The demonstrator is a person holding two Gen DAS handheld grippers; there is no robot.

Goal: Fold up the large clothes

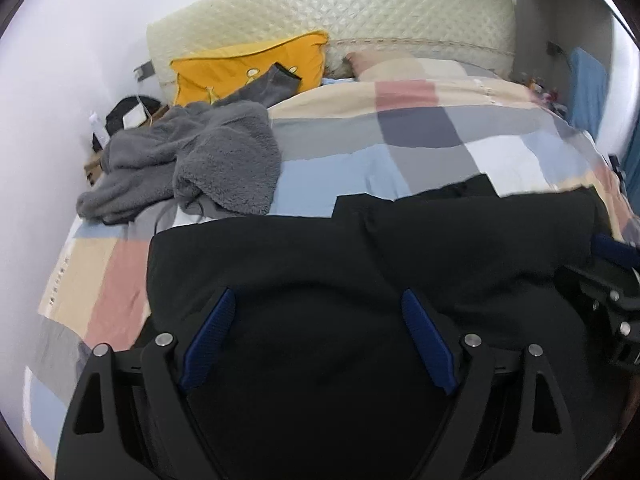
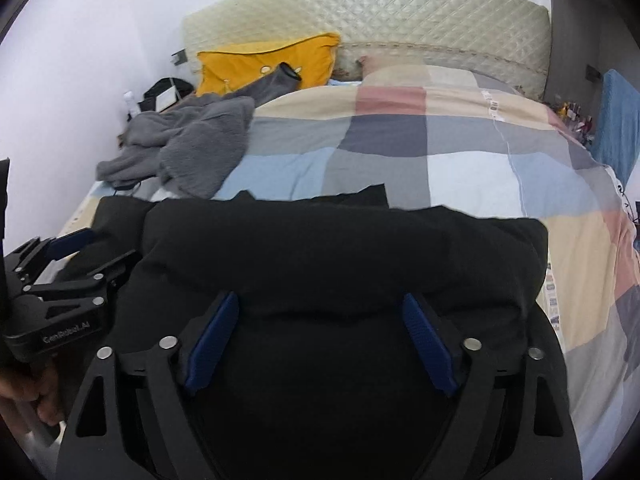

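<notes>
A large black garment (image 1: pixel 320 256) lies partly folded on the checked quilt (image 1: pixel 400 136), near the bed's front; it also shows in the right wrist view (image 2: pixel 340 248). My left gripper (image 1: pixel 318 300) is open over the garment's near left part, its blue pads wide apart. My right gripper (image 2: pixel 320 304) is open over the garment's near right part. Each gripper appears at the edge of the other's view: the right one (image 1: pixel 612 256) and the left one (image 2: pixel 68 244). Neither holds cloth.
A grey fleece garment (image 1: pixel 192 160) is heaped at the bed's far left. A yellow pillow (image 1: pixel 248 68) leans on the quilted headboard (image 1: pixel 340 12). A white wall runs along the left. Blue items (image 2: pixel 616 120) stand at the right.
</notes>
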